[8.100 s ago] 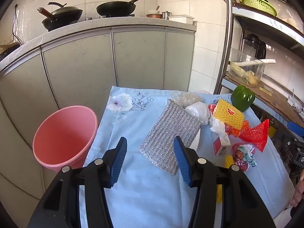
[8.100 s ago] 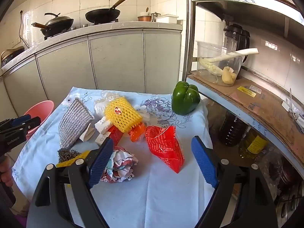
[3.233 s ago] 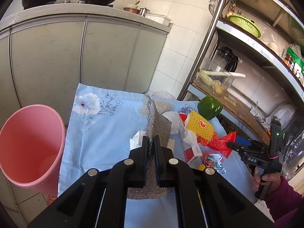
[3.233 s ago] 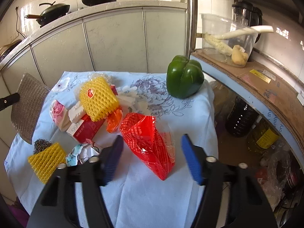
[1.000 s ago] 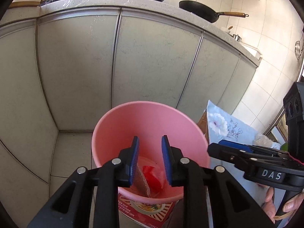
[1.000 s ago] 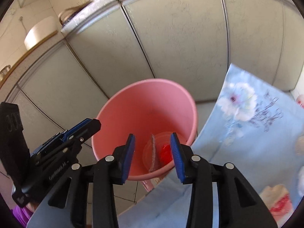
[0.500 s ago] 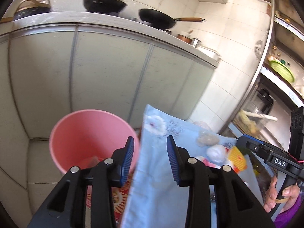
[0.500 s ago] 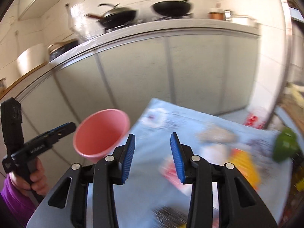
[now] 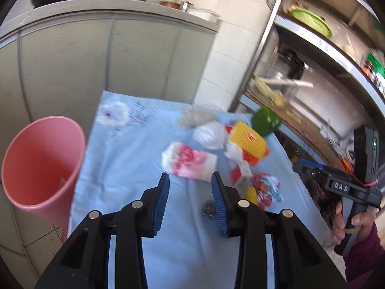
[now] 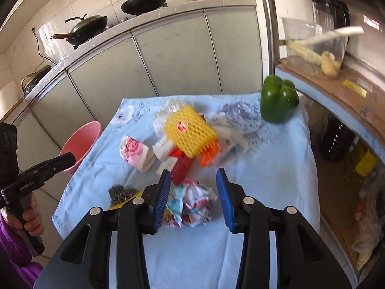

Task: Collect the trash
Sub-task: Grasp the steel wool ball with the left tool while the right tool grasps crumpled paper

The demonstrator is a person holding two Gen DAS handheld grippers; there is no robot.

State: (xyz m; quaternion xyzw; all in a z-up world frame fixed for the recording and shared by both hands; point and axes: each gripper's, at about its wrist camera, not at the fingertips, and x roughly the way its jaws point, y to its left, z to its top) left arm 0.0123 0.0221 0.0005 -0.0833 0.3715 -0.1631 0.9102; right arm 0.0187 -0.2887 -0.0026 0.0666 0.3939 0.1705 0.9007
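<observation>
Right wrist view: crumpled colourful wrapper (image 10: 189,203) sits right between the blue pads of the right gripper (image 10: 193,201), near edge of the blue floral tablecloth (image 10: 272,166). Looks lined up on purpose so the next squeeze lands on it. Jaws partly open, nothing held, can't tell if the pads touch the paper yet. Just beyond: red carton (image 10: 181,166), yellow foam fruit net (image 10: 190,132), pink-and-white tissue pack (image 10: 134,153), steel wool ball (image 10: 121,192) off to the left. Green bell pepper (image 10: 279,101) at the far corner, probably not trash.

Over on the left wrist view, left gripper (image 9: 190,201) also partly open and empty, hovering over the cloth and aimed at that tissue pack (image 9: 190,160), not touching it. Pink bin (image 9: 43,166) stands beside the table's left edge, handy for dropping stuff in. Both tools tilted down toward the pile; frame fairly blurry.
</observation>
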